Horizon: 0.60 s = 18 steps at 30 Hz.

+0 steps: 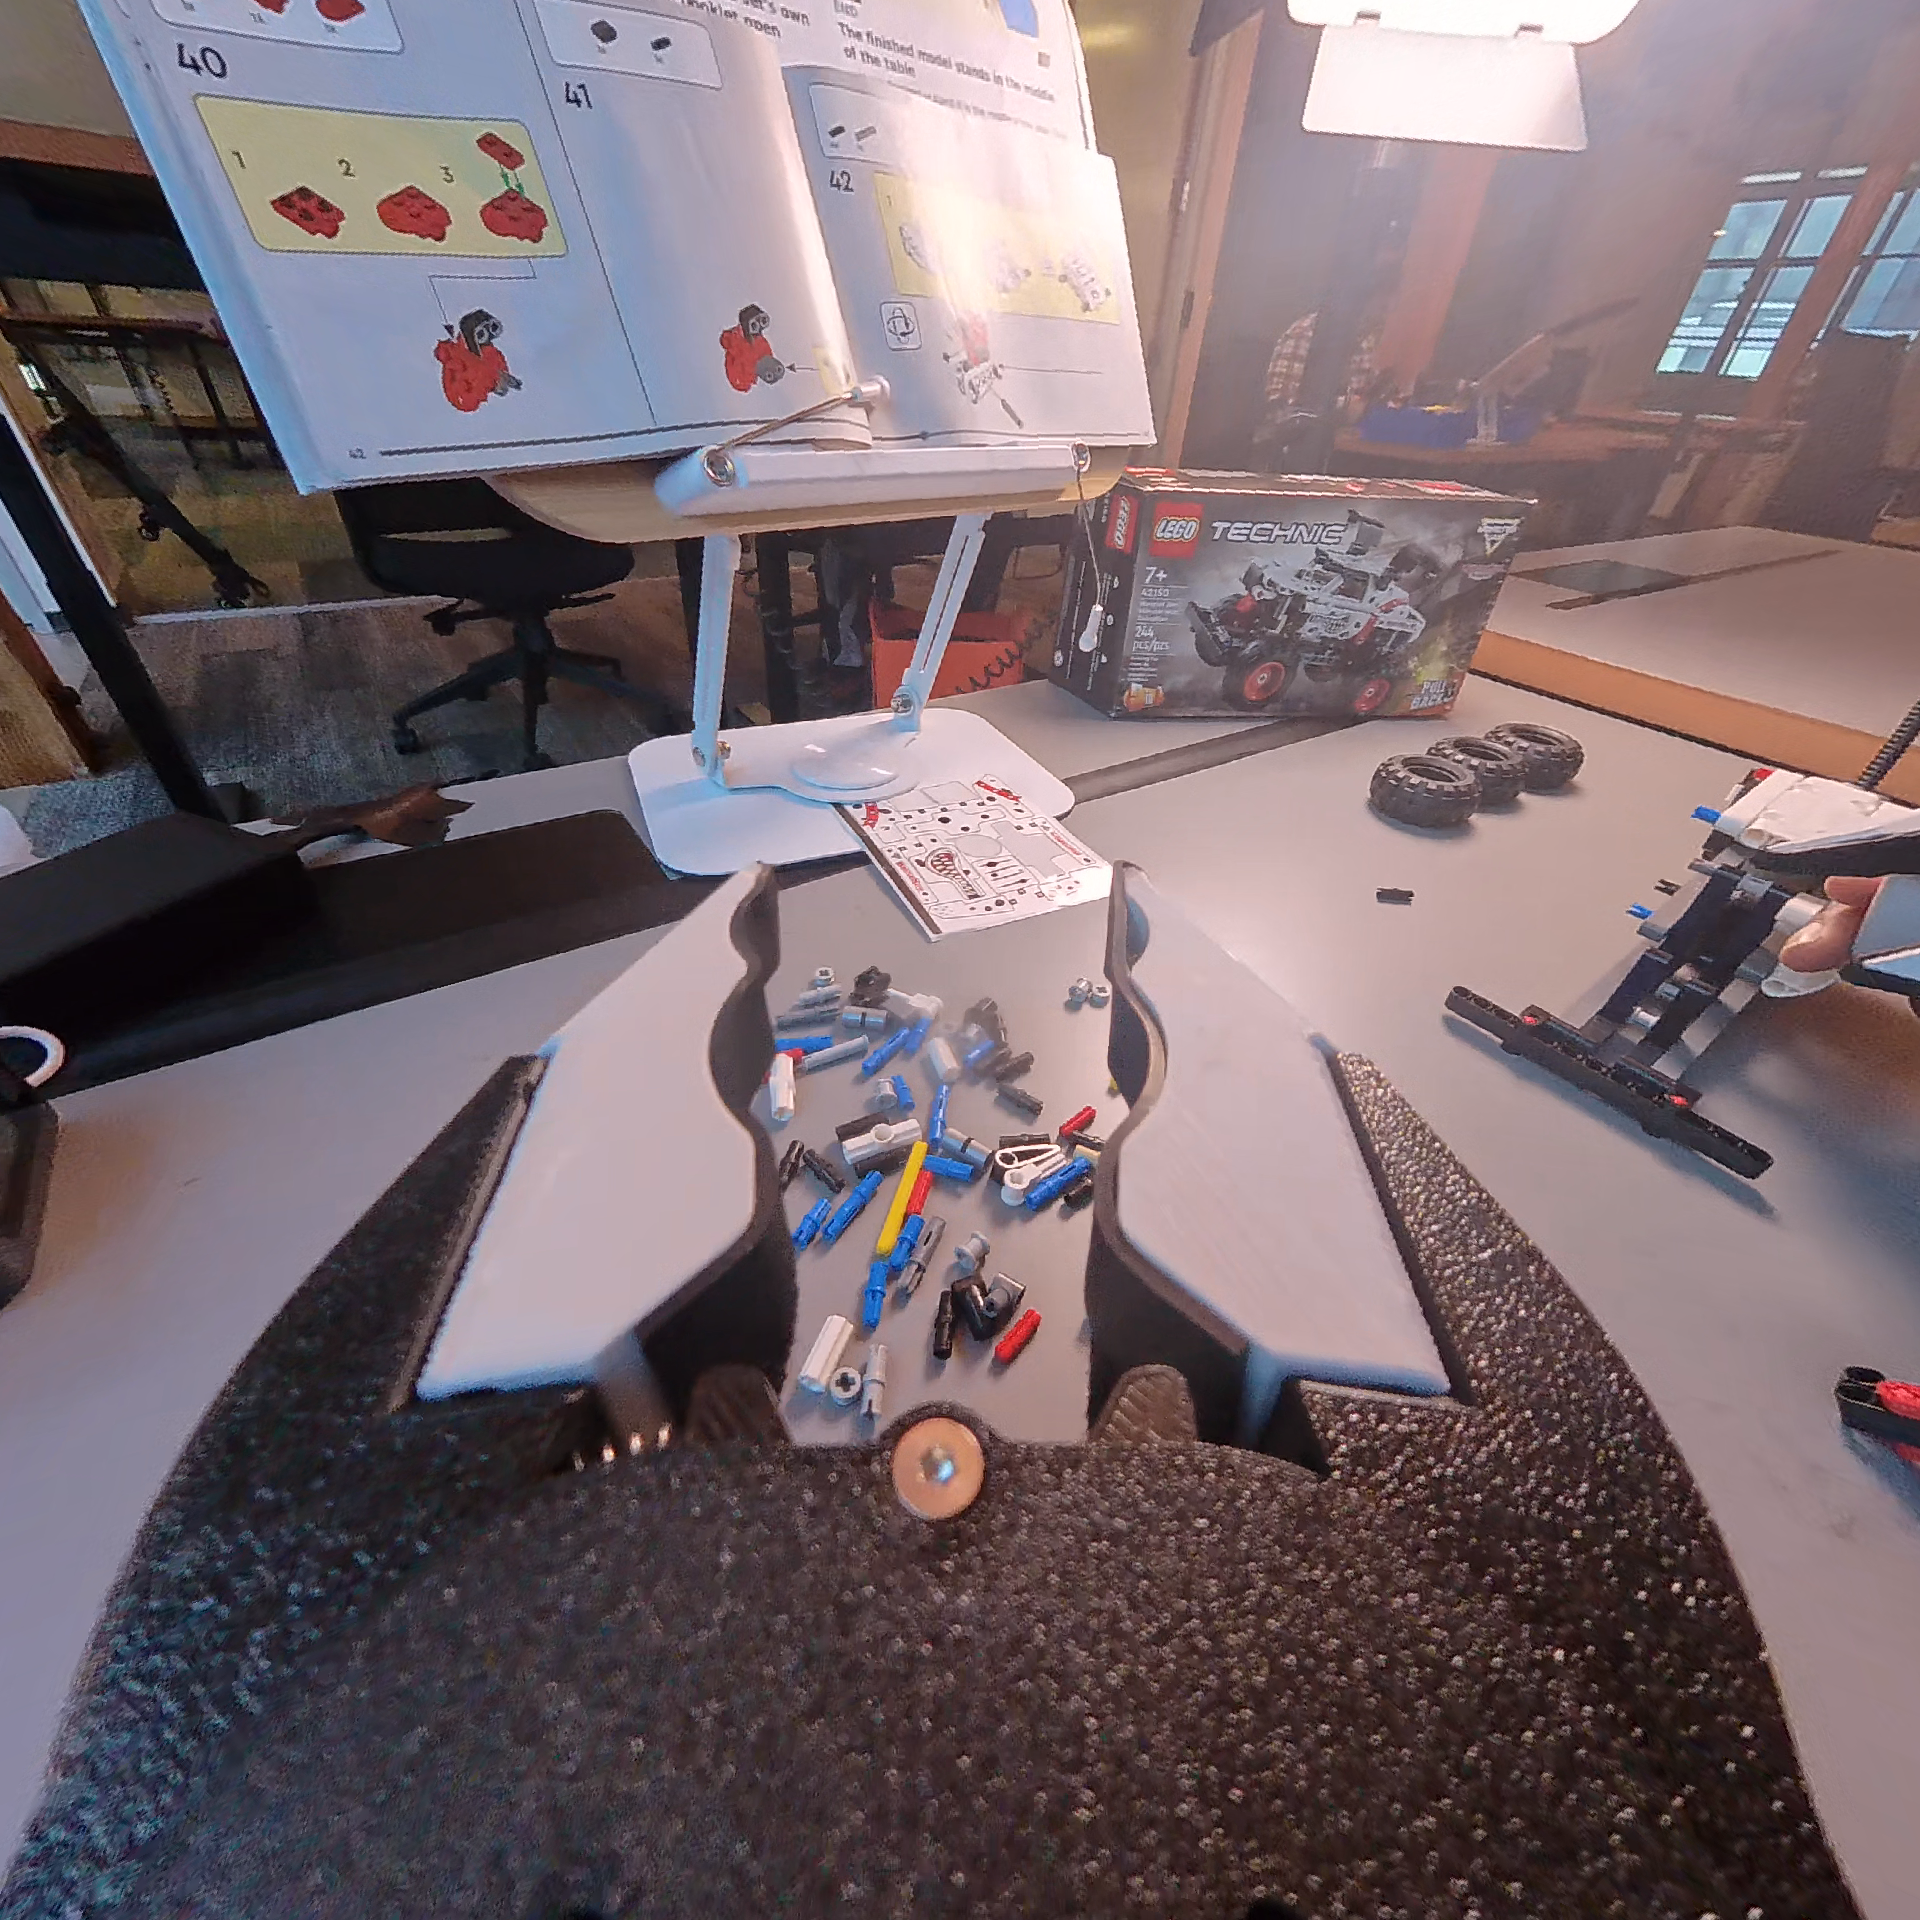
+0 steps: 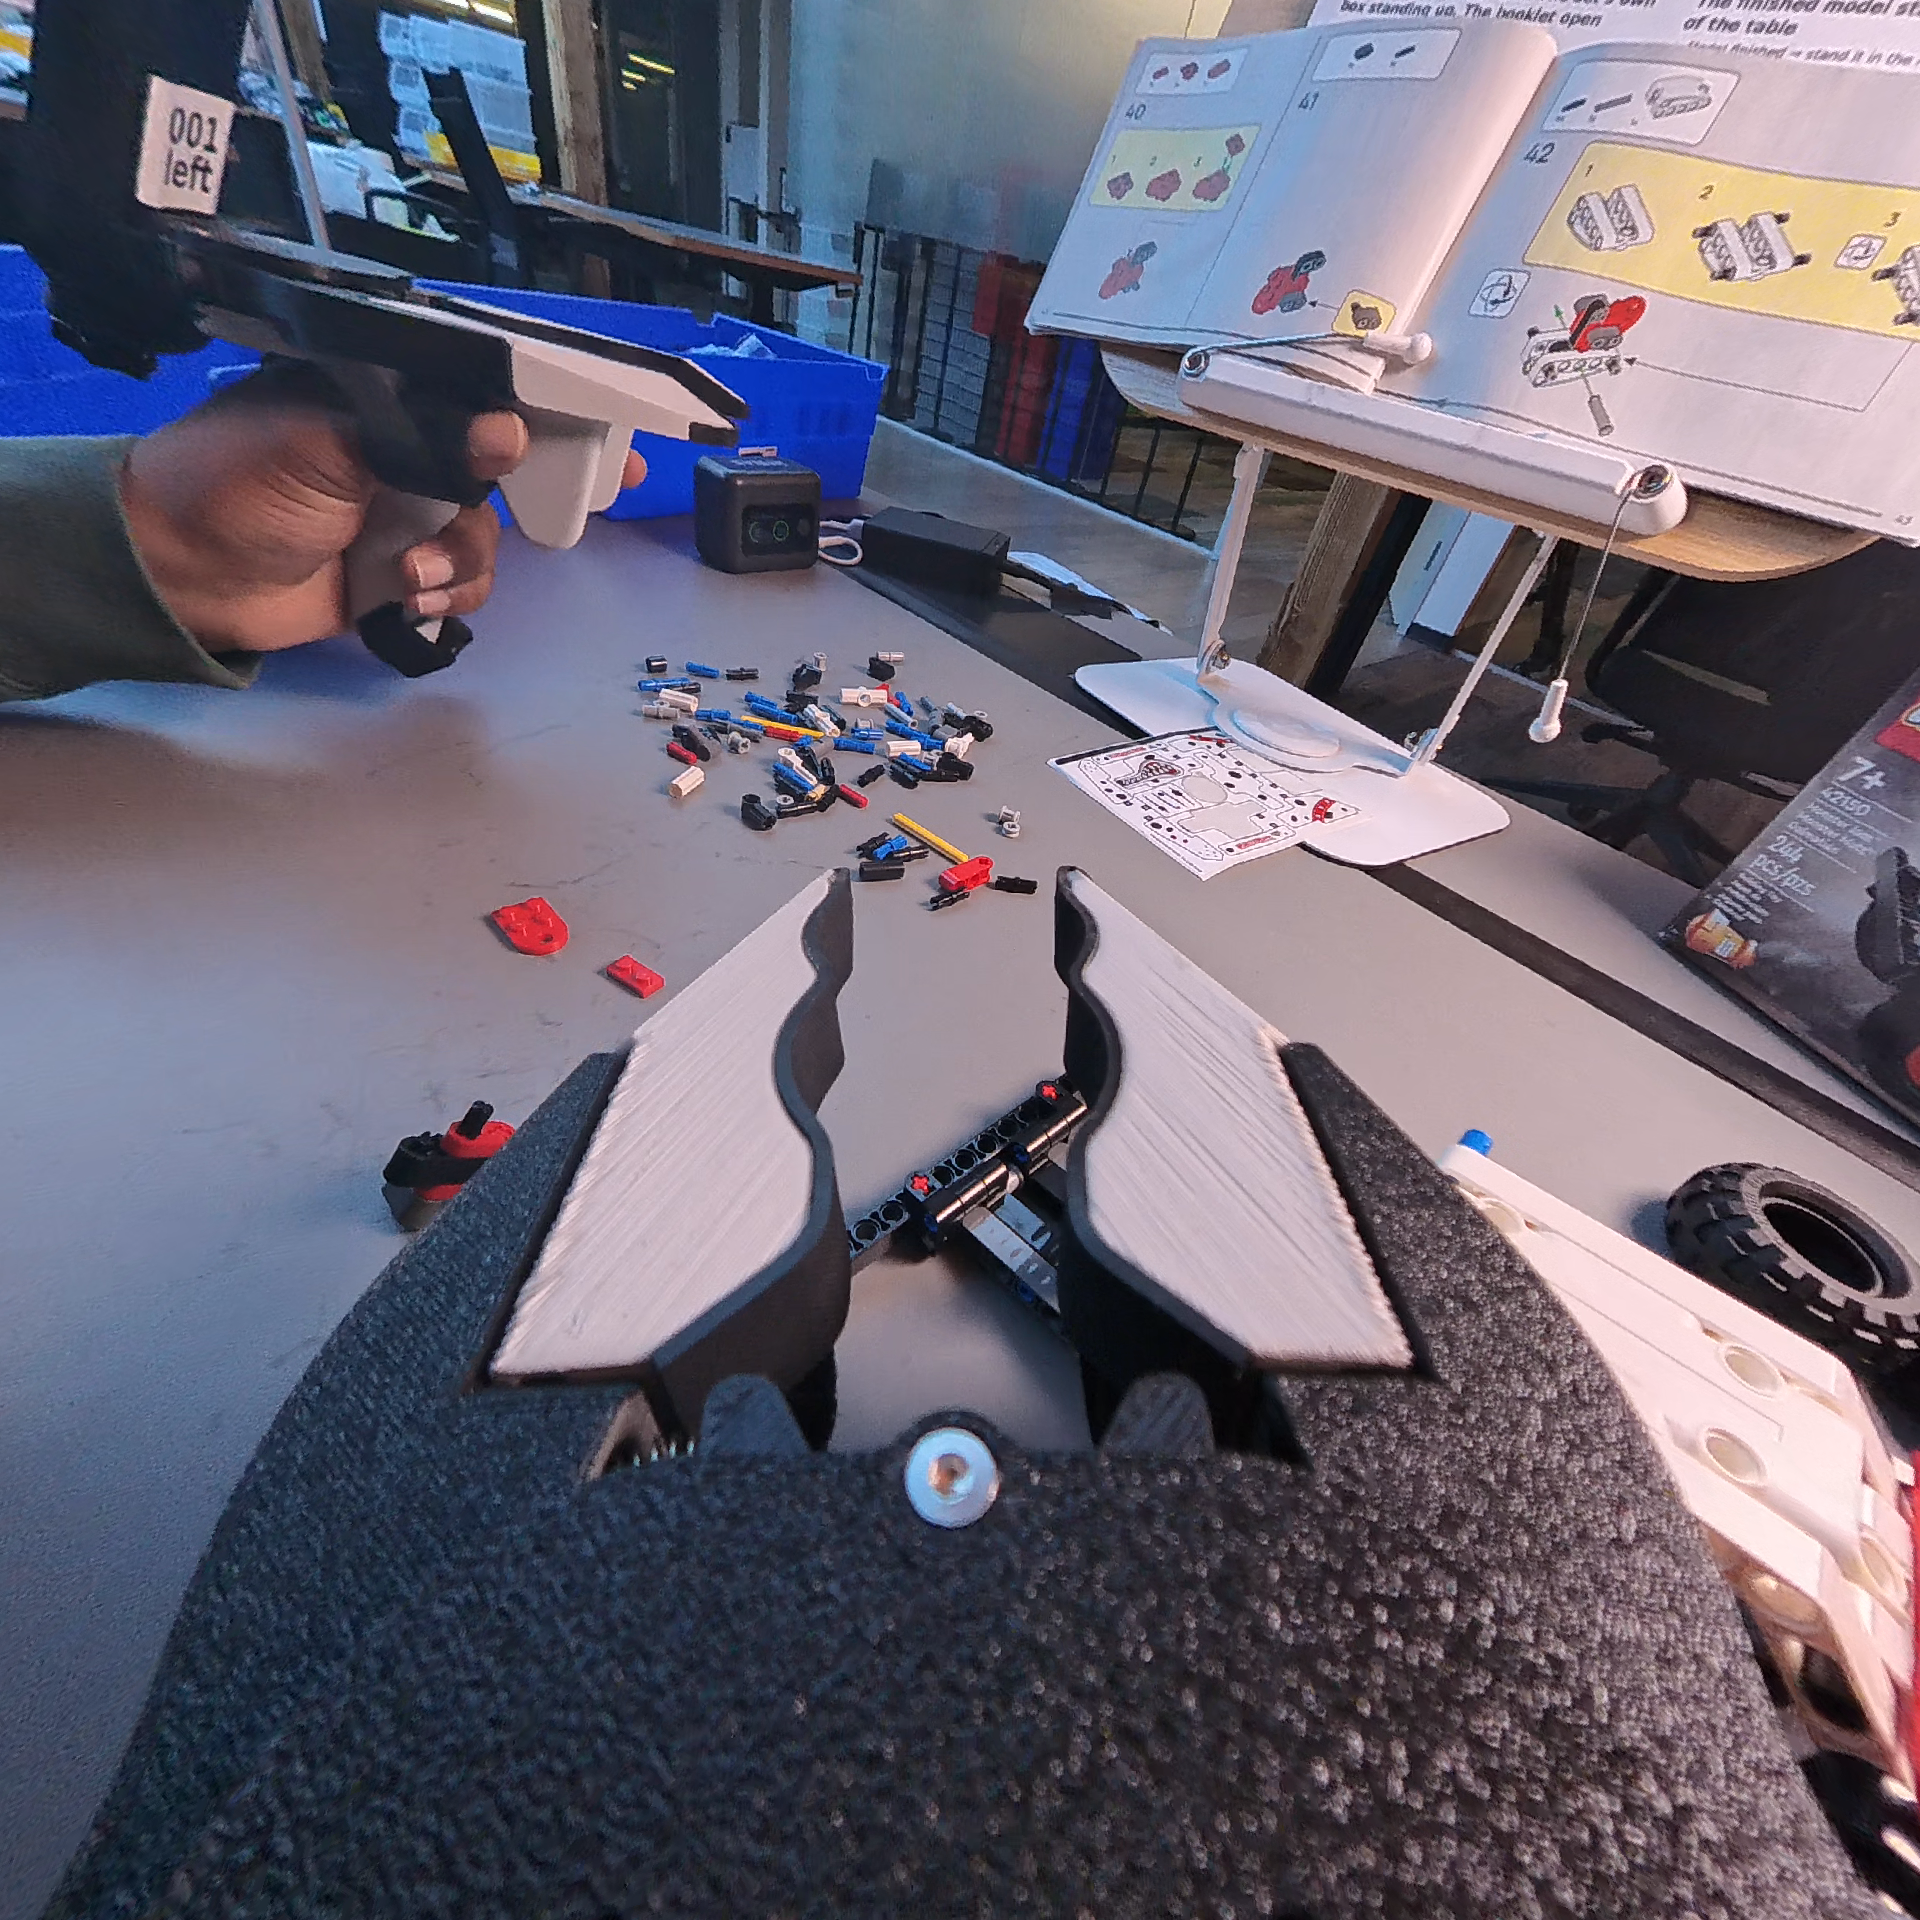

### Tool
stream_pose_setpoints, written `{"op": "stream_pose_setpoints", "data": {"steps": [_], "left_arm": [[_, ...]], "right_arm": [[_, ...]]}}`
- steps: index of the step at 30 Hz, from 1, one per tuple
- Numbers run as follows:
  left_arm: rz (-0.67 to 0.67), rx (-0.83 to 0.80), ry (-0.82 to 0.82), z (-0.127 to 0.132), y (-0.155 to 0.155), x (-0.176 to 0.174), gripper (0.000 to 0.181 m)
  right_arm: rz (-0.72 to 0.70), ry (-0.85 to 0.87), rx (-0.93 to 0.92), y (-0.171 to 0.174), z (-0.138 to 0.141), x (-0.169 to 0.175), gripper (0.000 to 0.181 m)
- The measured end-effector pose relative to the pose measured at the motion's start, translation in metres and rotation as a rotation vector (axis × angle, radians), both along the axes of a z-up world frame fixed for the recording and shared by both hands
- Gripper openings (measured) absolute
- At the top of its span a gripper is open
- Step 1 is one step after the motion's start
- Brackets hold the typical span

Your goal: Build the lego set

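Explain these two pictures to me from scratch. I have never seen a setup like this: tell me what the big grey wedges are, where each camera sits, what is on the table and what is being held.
The grey wedges are the two fingers of a hand-held gripper; a person holds one in each hand, with a camera looking along its fingers.

The left view looks down through the open left gripper at a pile of small pins on the grey table. The right view looks through the open right gripper, with a black beam assembly lying between its fingers, not visibly clamped. There you also see the person's hand holding the left gripper.

Also on the table: a booklet stand with an open instruction booklet, a sticker sheet, the set's box, three tyres and two red plates.
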<state>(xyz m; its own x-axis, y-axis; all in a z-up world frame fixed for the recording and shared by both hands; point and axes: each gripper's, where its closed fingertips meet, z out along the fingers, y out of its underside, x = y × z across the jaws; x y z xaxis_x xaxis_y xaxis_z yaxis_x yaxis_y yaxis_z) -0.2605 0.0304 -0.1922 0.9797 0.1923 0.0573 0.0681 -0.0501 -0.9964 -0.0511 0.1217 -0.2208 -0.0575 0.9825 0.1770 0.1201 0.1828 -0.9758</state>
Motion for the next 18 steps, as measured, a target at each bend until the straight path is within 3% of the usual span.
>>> {"op": "stream_pose_setpoints", "data": {"steps": [8,13,18], "left_arm": [[0.049,-0.085,0.035,-0.013,-0.002,-0.011,0.058],[0.114,-0.213,0.023,-0.033,-0.009,-0.028,0.036],[0.134,-0.297,-0.045,-0.054,-0.013,-0.038,0.000]], "right_arm": [[0.000,-0.002,-0.006,0.001,0.000,0.001,0.039],[0.003,-0.008,-0.008,0.001,-0.001,0.002,0.039],[0.010,-0.017,-0.001,-0.001,-0.002,0.002,0.039]]}}
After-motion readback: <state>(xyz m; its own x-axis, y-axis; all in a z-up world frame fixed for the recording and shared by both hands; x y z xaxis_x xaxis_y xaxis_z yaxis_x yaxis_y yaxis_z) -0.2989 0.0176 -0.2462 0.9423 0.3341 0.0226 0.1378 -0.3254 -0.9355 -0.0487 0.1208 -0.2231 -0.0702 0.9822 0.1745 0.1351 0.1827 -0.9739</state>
